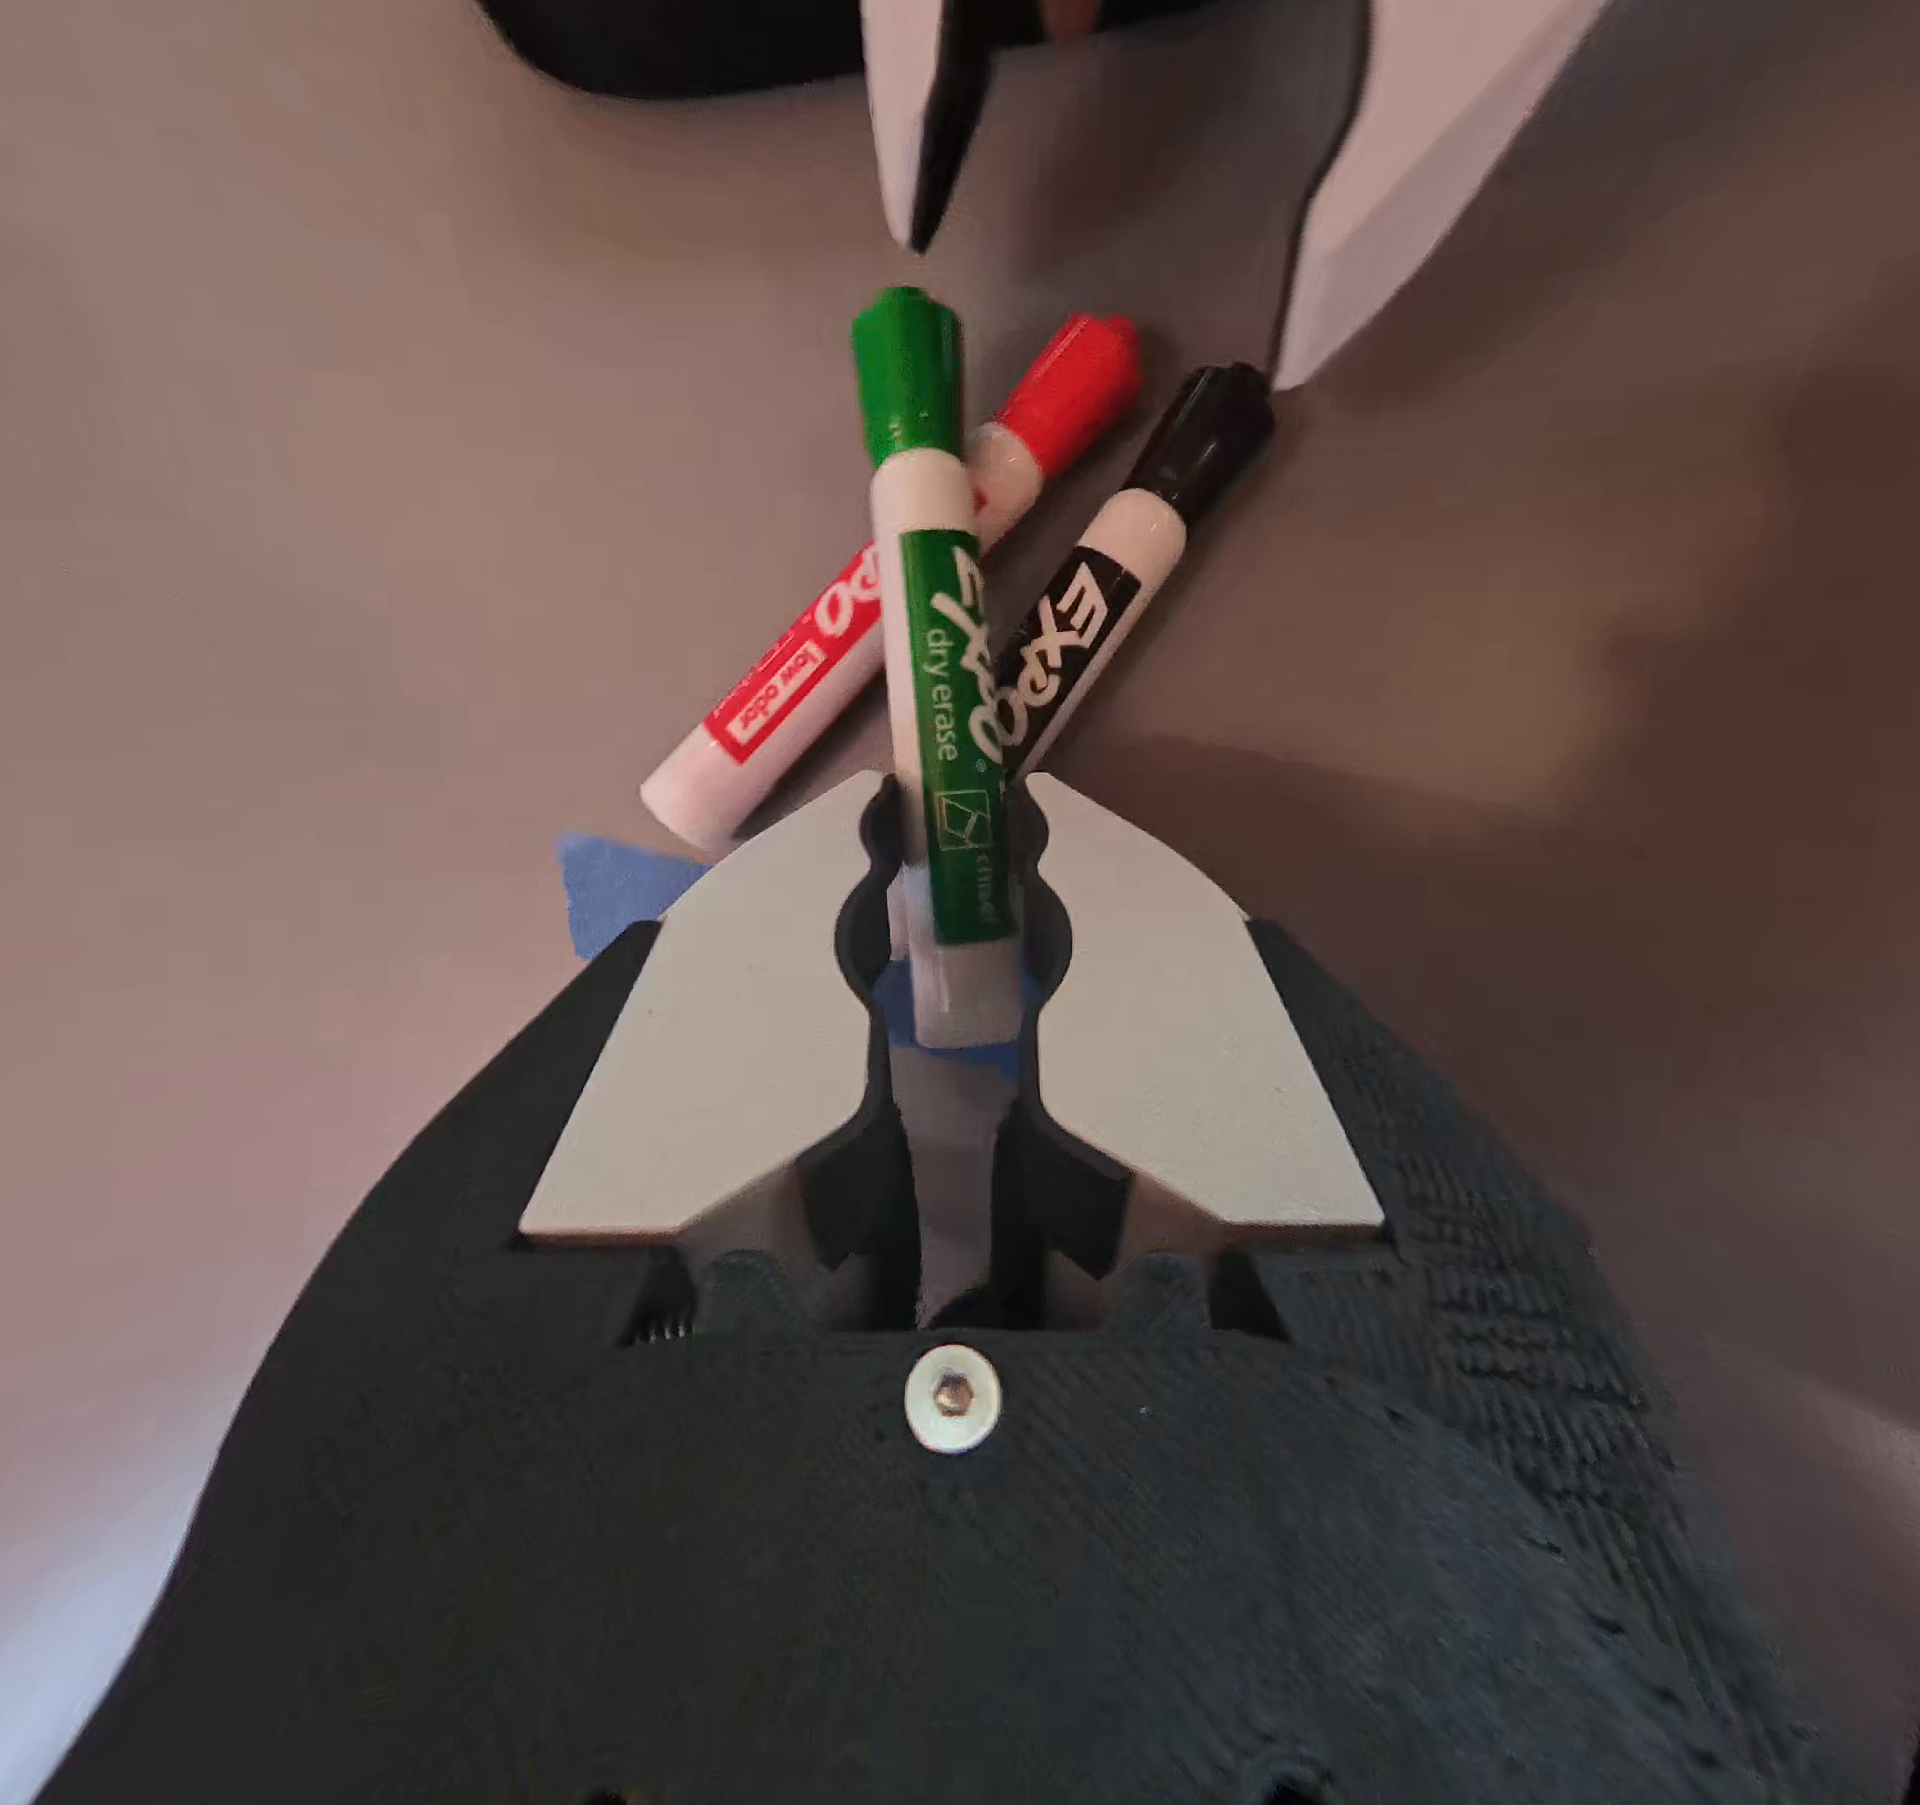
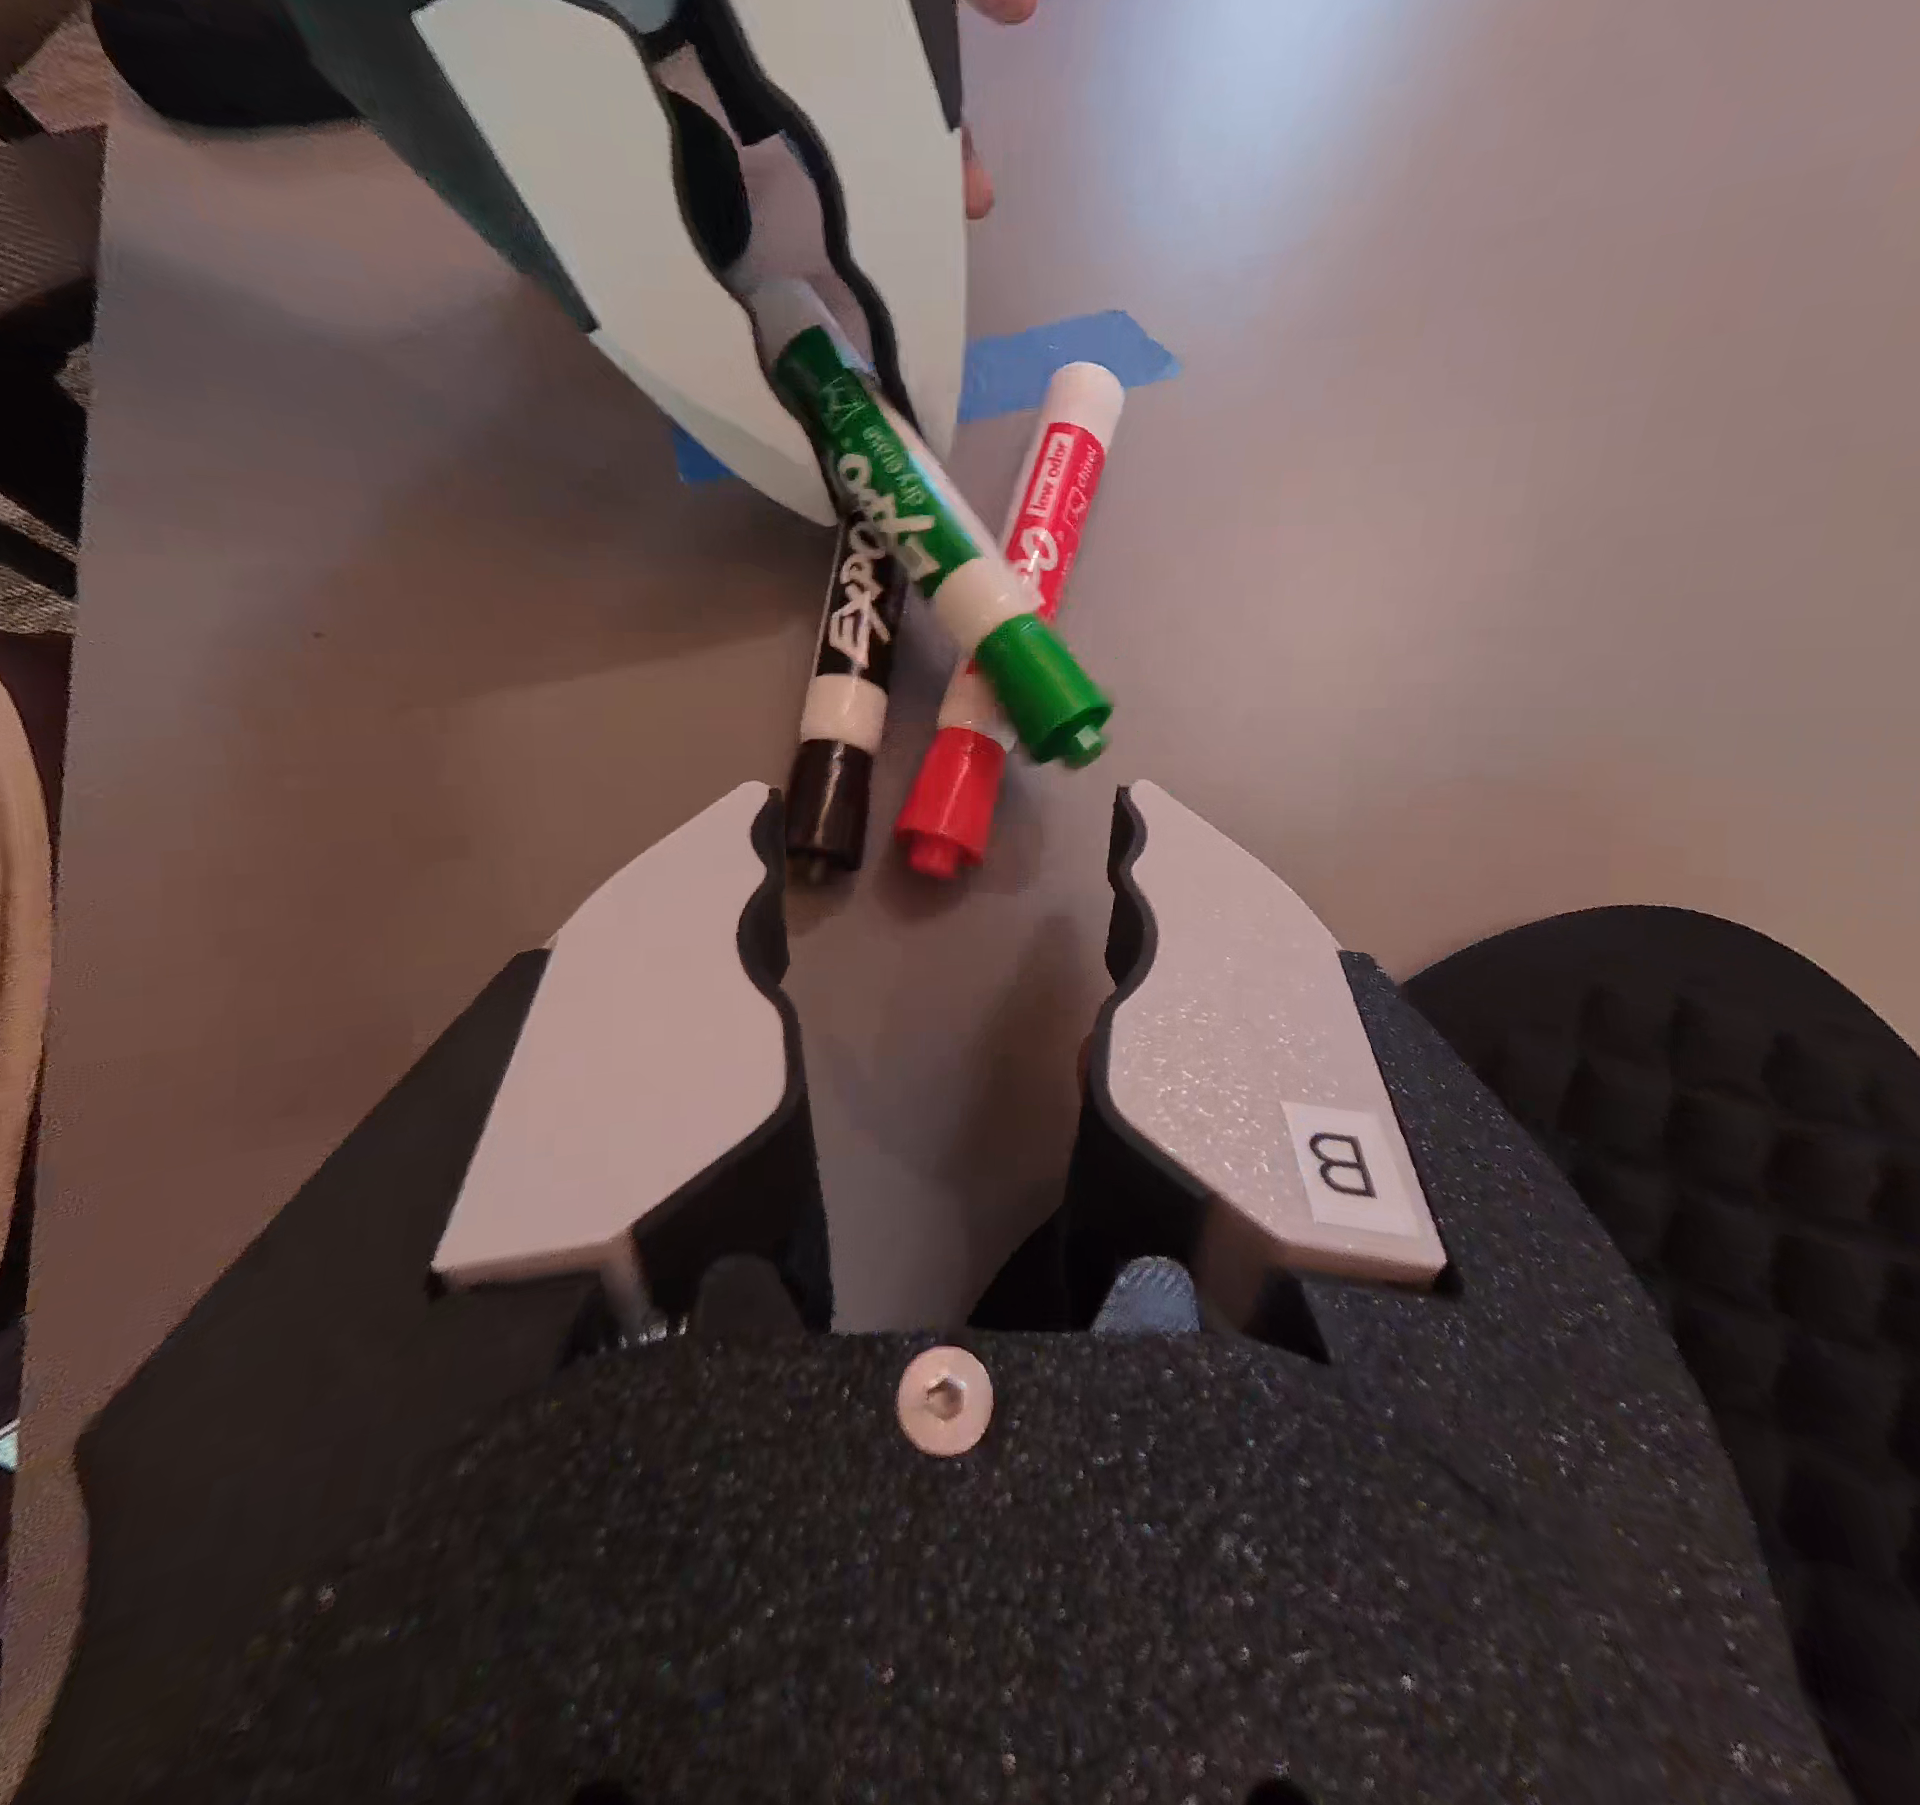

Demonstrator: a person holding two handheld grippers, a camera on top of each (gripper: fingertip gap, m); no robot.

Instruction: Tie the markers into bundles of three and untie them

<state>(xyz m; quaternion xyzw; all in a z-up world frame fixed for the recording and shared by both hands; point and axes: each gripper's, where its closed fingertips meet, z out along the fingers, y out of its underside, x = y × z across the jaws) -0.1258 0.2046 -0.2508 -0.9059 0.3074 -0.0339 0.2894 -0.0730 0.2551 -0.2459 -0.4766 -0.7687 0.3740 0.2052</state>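
Clamped in the left gripper [image 1: 951, 810] by its printed barrel, the green dry-erase marker [image 1: 935, 633] slants above the red marker [image 2: 1049, 529] and black marker [image 2: 852, 654] on the grey counter [image 2: 1455, 508], the right gripper [image 2: 945, 810] wide open, holding nothing, near their caps.

Open grey tabletop [image 2: 1455, 508] to the right of the markers, free for passing. Crowded in the middle: green marker [image 2: 914, 519] clamped aslant in the left tongs [image 2: 831, 405], crossing over the red marker [image 2: 1049, 529], black marker [image 2: 852, 643] just beside. Right tongs [image 2: 945, 820] spread wide at the caps. Black foam pad [image 2: 1714, 1132] blocking the near right.
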